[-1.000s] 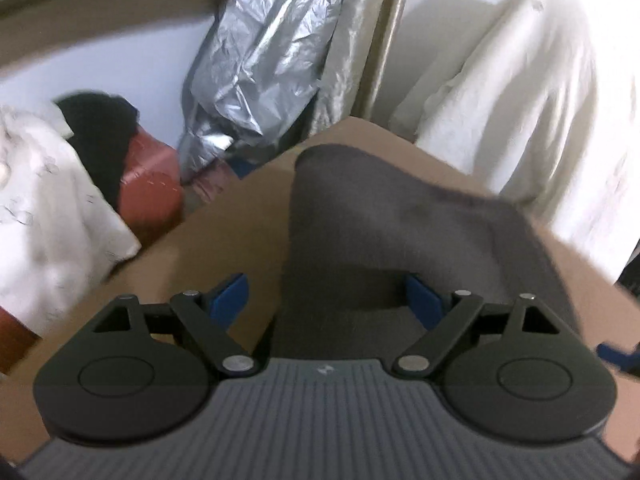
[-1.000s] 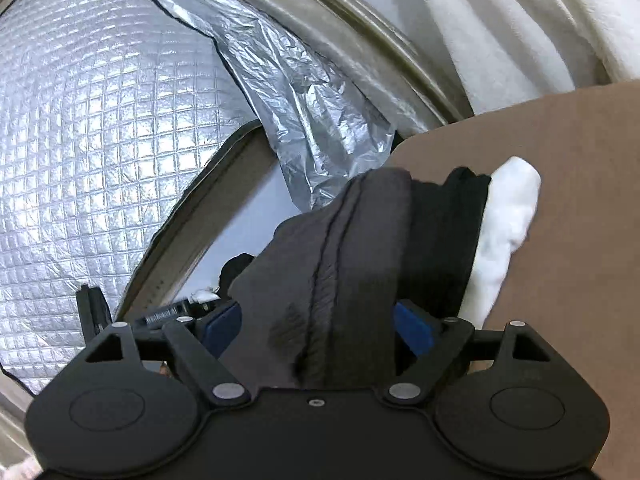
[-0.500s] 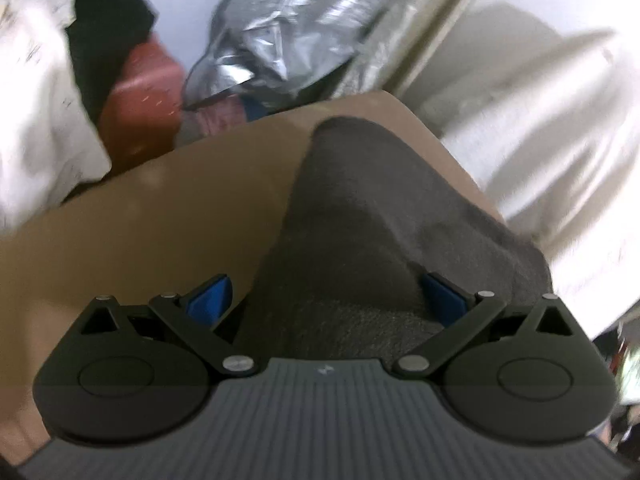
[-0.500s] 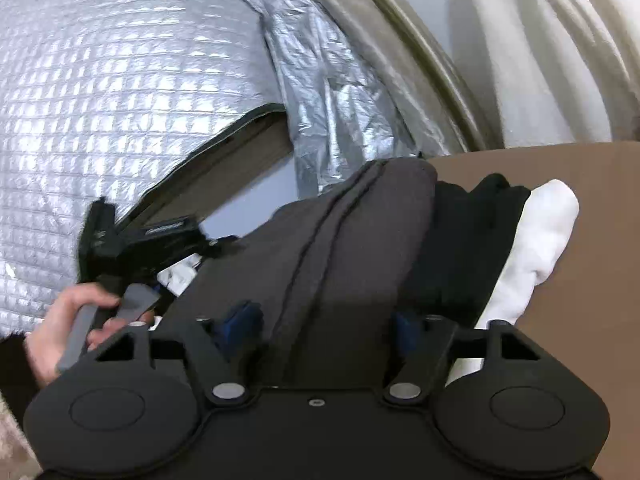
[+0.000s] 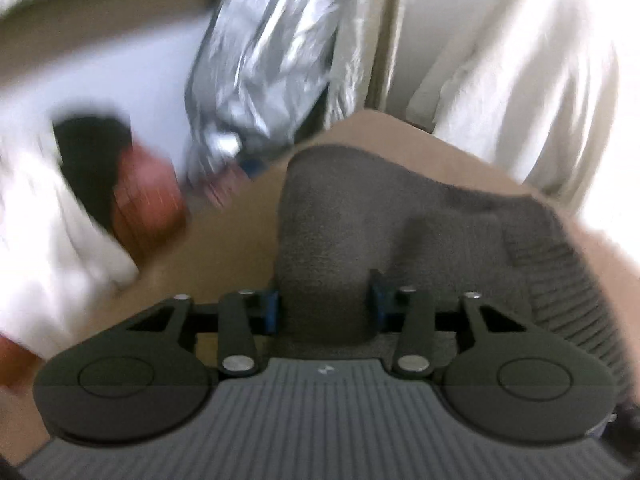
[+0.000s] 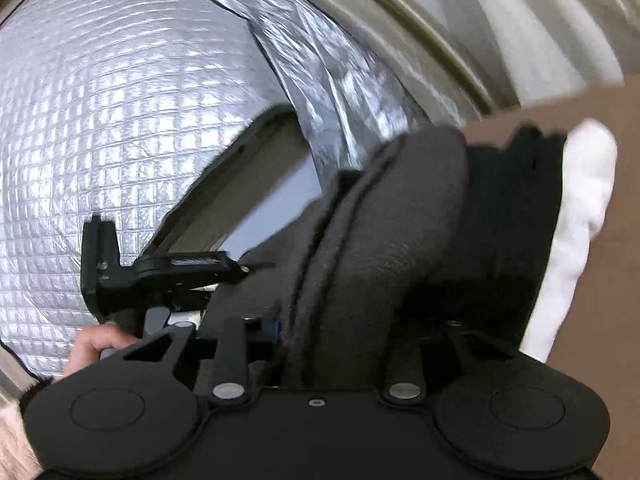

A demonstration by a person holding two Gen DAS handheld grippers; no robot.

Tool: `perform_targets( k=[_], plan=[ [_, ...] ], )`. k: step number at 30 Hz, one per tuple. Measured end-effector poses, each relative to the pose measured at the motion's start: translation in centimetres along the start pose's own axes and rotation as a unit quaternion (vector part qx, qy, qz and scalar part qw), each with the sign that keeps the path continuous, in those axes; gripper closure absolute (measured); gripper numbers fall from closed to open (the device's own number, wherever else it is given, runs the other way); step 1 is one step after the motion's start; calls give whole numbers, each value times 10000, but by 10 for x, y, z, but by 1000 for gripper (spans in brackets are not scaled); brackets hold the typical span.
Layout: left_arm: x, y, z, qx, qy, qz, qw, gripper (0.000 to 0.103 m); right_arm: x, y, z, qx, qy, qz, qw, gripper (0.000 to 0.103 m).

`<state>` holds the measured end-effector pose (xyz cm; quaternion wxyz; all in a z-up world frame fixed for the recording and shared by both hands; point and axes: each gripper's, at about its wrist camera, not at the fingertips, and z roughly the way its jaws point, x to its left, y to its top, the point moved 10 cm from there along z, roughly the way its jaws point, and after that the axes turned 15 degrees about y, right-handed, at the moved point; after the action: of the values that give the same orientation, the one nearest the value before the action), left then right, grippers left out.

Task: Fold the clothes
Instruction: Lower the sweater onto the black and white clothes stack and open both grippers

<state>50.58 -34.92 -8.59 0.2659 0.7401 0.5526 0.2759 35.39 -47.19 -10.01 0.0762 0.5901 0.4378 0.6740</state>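
A dark grey knit garment (image 5: pixel 384 216) lies folded on the brown table (image 5: pixel 224 256). My left gripper (image 5: pixel 325 305) is shut on a bunched fold of it, blue pads pressed on both sides. In the right wrist view my right gripper (image 6: pixel 352 332) is shut on the same grey garment (image 6: pixel 384 232), which rises thick between the fingers; the right pad is hidden by cloth. A black garment (image 6: pixel 508 216) and a white one (image 6: pixel 576 208) lie stacked under it on the table (image 6: pixel 624 240). The left gripper's body (image 6: pixel 160 272) shows at left with a hand.
Silver quilted foil (image 6: pixel 100 120) and crumpled foil sheet (image 5: pixel 264 60) stand behind the table. White fabric (image 5: pixel 512 64) hangs at the right. White, black and red-brown clothes (image 5: pixel 132 200) pile at the left beyond the table's edge.
Both grippers have closed from open onto the grey garment. The left view has swung back and is blurred with motion; the garment's ribbed hem now shows at right.
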Motion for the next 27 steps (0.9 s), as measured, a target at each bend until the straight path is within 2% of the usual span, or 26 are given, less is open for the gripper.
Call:
perform_targets(
  k=[2, 4, 7, 8, 9, 11, 13, 14, 15, 16, 17, 20, 22, 23, 24, 25, 27],
  plan=[
    [-13, 20, -19, -330, 32, 85, 9994, 70, 27, 9, -3, -174, -20, -432, 9989, 68],
    [-26, 48, -41, -773, -93, 163, 9968, 70, 54, 18, -6, -350, -39, -863, 9957, 69],
    [-43, 71, -54, -1066, -135, 374, 9935, 63, 72, 33, -21, -916, 5, -926, 9915, 67],
    [-49, 75, -53, -1076, -102, 509, 9928, 52, 62, 32, -22, -906, -249, -816, 9922, 61],
    [-53, 72, -41, -908, 72, 787, 9927, 40, 51, 31, -23, -895, -504, -704, 9922, 58],
    [-50, 55, -21, -813, 786, 1272, 9854, 25, -2, 10, -15, -332, -1595, -83, 9866, 30],
    [-41, 36, -10, -879, 1502, 1681, 9703, 25, -21, -5, -26, -486, -1491, 287, 9872, 30],
    [-34, 23, -13, -1052, 1627, 1845, 9635, 25, -31, -12, -31, -563, -1436, 471, 9869, 29],
    [-27, 10, -16, -1224, 1752, 2007, 9561, 24, -27, -17, -42, -675, -1119, 465, 9903, 28],
    [-20, -3, -19, -1394, 1875, 2168, 9478, 24, -22, -21, -53, -785, -801, 460, 9926, 23],
    [-11, -15, -23, -1506, 1912, 2239, 9437, 24, -21, -30, -63, -769, -550, 740, 9928, 16],
    [22, -45, -37, -1354, 1522, 1789, 9625, 23, -17, -57, -73, -593, -51, 1381, 9886, 16],
    [39, -59, -36, -1191, 1462, 1620, 9686, 19, -9, -76, -74, -529, 279, 1628, 9848, 16],
    [43, -63, -30, -1047, 1433, 1591, 9712, 19, 0, -82, -68, -464, 458, 1608, 9848, 21],
    [48, -66, -26, -927, 1418, 1553, 9732, 19, 9, -88, -63, -399, 637, 1587, 9845, 33],
    [51, -68, -25, -859, 1434, 1499, 9745, 19, 14, -90, -59, -314, 642, 1422, 9873, 58],
    [54, -68, -30, -821, 1408, 1473, 9756, 23, 39, -86, -59, -289, 644, 742, 9947, 61]
  ],
)
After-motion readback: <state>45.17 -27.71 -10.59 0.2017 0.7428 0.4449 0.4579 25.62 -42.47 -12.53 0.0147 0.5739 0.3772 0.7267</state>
